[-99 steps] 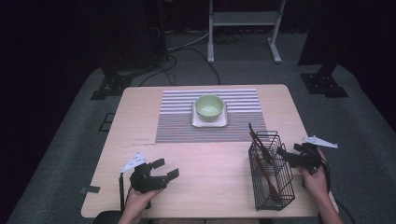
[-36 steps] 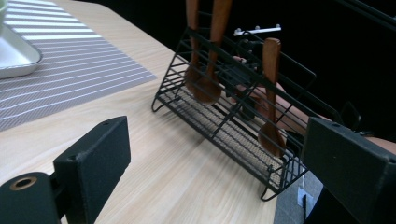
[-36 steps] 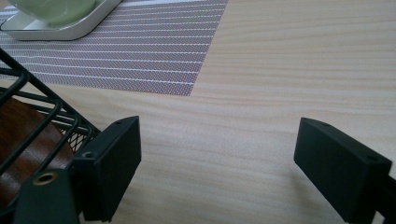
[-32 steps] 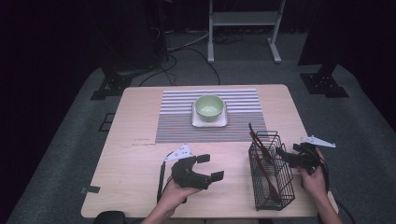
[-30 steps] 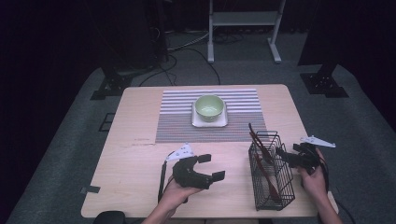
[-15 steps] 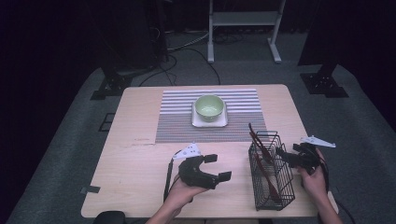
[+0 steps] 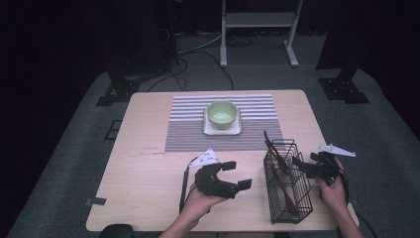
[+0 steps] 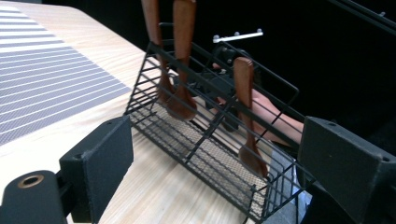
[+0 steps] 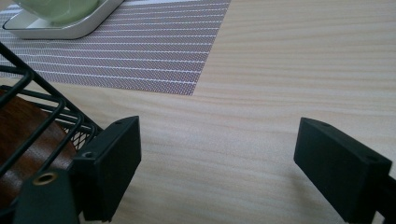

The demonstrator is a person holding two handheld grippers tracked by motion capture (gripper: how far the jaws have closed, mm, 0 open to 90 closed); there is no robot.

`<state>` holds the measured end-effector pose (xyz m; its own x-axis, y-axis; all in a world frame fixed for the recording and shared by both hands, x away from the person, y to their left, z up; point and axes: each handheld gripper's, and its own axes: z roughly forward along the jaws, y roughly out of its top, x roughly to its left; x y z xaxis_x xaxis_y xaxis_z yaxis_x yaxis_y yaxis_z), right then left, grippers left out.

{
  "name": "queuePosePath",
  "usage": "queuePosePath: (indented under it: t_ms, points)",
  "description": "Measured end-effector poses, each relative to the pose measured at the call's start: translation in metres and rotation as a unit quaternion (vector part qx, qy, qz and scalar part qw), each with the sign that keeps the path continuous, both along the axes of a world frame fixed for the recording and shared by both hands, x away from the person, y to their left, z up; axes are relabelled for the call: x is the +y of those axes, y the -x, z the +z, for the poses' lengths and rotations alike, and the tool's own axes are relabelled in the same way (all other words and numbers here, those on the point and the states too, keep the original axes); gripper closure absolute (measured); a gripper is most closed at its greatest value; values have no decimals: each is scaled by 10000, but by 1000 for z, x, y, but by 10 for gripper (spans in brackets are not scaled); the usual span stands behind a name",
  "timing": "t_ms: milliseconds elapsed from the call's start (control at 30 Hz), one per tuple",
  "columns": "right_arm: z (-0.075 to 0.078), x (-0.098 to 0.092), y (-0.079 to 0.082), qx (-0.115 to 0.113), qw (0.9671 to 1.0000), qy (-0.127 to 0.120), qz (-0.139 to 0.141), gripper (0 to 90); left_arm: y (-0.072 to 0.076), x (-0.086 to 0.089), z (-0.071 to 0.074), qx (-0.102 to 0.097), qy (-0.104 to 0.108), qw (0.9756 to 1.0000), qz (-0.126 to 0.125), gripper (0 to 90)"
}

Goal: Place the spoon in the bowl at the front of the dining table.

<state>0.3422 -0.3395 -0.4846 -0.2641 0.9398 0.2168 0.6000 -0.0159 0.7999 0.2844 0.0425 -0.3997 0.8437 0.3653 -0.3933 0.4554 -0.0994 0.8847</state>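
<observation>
One black wire basket [image 7: 288, 183] stands at the near right of the pale wooden desk [image 7: 148, 178], holding three brown wooden utensils [image 8: 244, 112]; one pale green bowl [image 7: 222, 113] sits on one white square plate [image 7: 208, 130] upon one grey striped placemat [image 7: 188, 124]; the left tongs [image 7: 238, 174], spread, have just been narrowing slightly with nothing between them; the right tongs [image 9: 217, 158] are spread beside the basket; grey carpet [image 7: 64, 163] and dark surroundings.
</observation>
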Motion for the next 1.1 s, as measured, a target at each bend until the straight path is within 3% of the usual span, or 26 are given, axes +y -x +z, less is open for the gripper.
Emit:
queuePosePath:
  t_ms: [533, 1100]
  points:
    - [0, 0, 0, -6, 10000, -16, 20, 134, -1, -33, 9, -49, -111, 9994, -310, 136]
    - [0, 0, 0, -13, 10000, -12, 24, 134, -5, -46, 7, 9, -109, 9991, -405, 166]
